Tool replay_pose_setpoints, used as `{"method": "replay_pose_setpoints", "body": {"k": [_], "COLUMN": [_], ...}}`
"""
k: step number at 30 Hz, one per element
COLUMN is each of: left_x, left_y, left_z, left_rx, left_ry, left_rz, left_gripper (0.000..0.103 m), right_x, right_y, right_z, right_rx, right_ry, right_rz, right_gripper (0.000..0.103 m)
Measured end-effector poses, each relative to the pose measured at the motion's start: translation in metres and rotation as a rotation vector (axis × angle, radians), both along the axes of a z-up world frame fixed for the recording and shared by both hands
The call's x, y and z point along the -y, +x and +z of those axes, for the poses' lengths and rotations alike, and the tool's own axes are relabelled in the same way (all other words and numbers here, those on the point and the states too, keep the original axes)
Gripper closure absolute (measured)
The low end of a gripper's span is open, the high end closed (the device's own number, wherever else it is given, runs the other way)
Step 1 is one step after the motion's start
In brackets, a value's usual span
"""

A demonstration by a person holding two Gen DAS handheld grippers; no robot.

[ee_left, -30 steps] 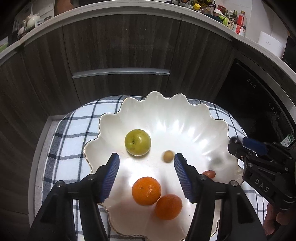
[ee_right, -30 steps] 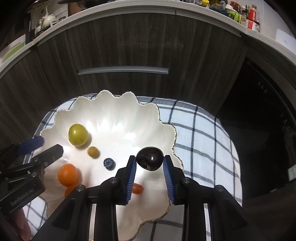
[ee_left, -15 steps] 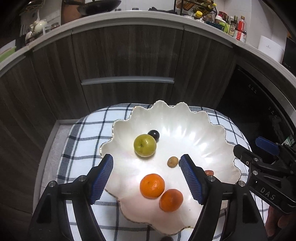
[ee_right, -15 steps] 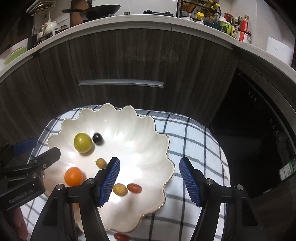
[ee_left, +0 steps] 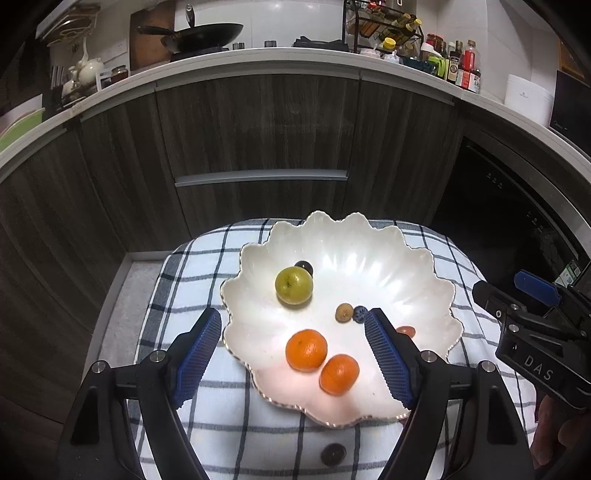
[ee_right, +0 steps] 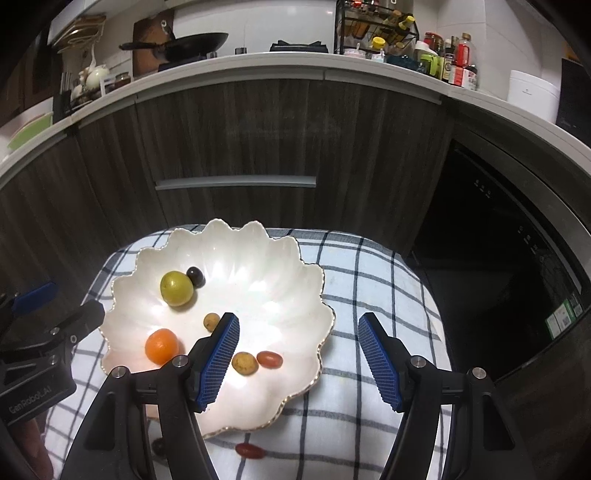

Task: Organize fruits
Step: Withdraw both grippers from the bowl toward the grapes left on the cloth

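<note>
Since the earlier frame, a dark plum [ee_right: 195, 276] has been released from the right gripper [ee_right: 298, 356] and is now found in the bowl [ee_right: 288, 258], touching the green fruit [ee_right: 176, 288]; both grippers are seen drawn back from the bowl.

Left gripper [ee_left: 295, 354]: jaws just widened further, apart, nothing between the pads. Right gripper: jaws lately opened, apart, nothing held.

Nearest, on the checked cloth [ee_right: 369, 291]: one red cherry tomato [ee_right: 250, 450] and a dark round fruit [ee_left: 333, 454], outside the bowl's near rim.

Within the scalloped white bowl, near part: two oranges [ee_left: 306, 350] side by side, a yellowish small fruit [ee_right: 244, 363] beside a second red tomato [ee_right: 269, 359].

Middle: a small brown fruit [ee_left: 343, 312] touching a blueberry [ee_left: 359, 313].

Far part: green fruit with plum behind it.

Beyond: dark wood cabinets [ee_left: 258, 129], counter with wok [ee_left: 201, 35] and bottles [ee_left: 461, 66].
</note>
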State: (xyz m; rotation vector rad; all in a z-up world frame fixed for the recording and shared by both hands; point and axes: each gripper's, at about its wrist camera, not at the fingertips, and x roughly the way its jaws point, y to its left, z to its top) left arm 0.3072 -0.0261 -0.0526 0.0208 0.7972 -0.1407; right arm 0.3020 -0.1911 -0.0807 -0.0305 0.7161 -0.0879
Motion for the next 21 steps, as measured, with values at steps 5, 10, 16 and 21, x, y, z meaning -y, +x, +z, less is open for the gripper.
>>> {"method": "replay_pose_setpoints", "body": {"k": [5,10,16,21], "left_x": [-0.002,-0.003,-0.006,-0.010], "left_y": [-0.014,-0.027,-0.042,-0.054], "left_z": [-0.001,-0.005,-0.010,-0.016], "left_rx": [-0.002,-0.003,0.000,-0.004], "left_ry": [-0.004,-0.001,0.009,0.006], "left_rz": [0.009,0.014,0.028,0.037], "left_gripper": [0.023,0.023,0.023,0.023], "right_x": [-0.001,-0.001,-0.004,-0.008], "right_y": [-0.016,-0.027,-0.039,-0.049], "right_z": [0.002,0.000,-0.008,-0.015], "right_rx": [0.021,0.025,0.016,0.011], "right_ry": [-0.004,-0.003,0.006,0.002], "right_rz": [-0.006,-0.003,0.004,0.008], "right_gripper": [0.035,0.035,0.035,0.035]}}
